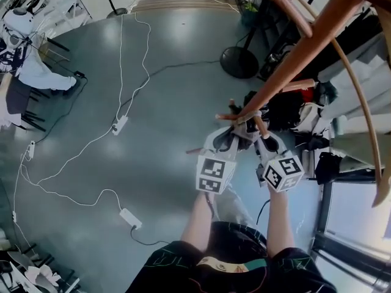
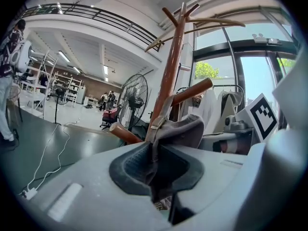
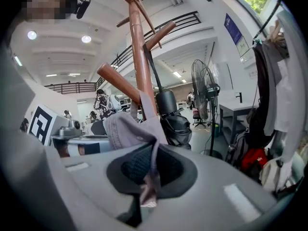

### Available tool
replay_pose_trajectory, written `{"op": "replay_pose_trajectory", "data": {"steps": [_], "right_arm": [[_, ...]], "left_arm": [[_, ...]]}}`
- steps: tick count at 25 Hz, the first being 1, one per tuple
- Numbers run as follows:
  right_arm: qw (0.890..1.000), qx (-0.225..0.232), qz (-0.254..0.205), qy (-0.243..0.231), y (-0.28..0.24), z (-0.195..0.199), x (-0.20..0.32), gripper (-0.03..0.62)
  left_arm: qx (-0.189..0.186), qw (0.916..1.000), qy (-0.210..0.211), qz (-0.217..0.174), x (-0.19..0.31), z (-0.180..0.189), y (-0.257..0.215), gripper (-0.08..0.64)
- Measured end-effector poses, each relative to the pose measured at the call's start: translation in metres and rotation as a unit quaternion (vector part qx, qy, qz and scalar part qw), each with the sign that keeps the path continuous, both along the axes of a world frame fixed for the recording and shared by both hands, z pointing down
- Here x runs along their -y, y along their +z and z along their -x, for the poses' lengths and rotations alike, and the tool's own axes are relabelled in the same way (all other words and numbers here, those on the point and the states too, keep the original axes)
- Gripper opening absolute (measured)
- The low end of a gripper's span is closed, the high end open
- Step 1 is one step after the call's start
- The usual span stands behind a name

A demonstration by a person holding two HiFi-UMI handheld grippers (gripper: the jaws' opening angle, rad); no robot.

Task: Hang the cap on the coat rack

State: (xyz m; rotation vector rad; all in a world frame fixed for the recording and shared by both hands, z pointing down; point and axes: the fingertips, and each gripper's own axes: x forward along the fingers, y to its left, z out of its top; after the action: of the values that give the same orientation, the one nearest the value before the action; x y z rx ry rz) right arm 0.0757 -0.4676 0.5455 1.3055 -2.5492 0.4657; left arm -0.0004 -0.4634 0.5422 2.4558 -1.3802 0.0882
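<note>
The grey cap (image 1: 247, 126) hangs between my two grippers, up against the brown wooden coat rack (image 1: 305, 47). My left gripper (image 1: 223, 140) is shut on one edge of the cap (image 2: 183, 131), with the fabric pinched between the pads. On the other side, my right gripper (image 1: 266, 141) is shut on the cap (image 3: 129, 126) too. The rack's pole (image 2: 171, 76) rises just behind the cap, with a peg (image 2: 192, 90) over it and another peg (image 2: 124, 133) to the left. In the right gripper view the pole (image 3: 139, 57) and a peg (image 3: 117, 83) stand right behind the cap.
A black bag (image 3: 173, 119) hangs on the rack by the cap. A floor fan base (image 1: 239, 61) stands behind the rack. Clothes and bags (image 1: 293, 105) pile at the right. White cables and power strips (image 1: 120, 124) cross the grey floor on the left.
</note>
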Motion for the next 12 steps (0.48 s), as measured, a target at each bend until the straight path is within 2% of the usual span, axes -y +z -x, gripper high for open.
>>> {"op": "replay_pose_trajectory", "data": {"steps": [8, 12], "right_arm": [[1.000, -0.012, 0.003, 0.004, 0.001, -0.001, 0.000, 0.024], [1.000, 0.001, -0.001, 0.015, -0.002, -0.006, -0.008, 0.072]], "left_arm": [[-0.005, 1.0000, 0.004, 0.007, 0.000, -0.002, 0.004, 0.065], [0.023, 0.9995, 0.019, -0.004, -0.007, -0.002, 0.001, 0.094]]}}
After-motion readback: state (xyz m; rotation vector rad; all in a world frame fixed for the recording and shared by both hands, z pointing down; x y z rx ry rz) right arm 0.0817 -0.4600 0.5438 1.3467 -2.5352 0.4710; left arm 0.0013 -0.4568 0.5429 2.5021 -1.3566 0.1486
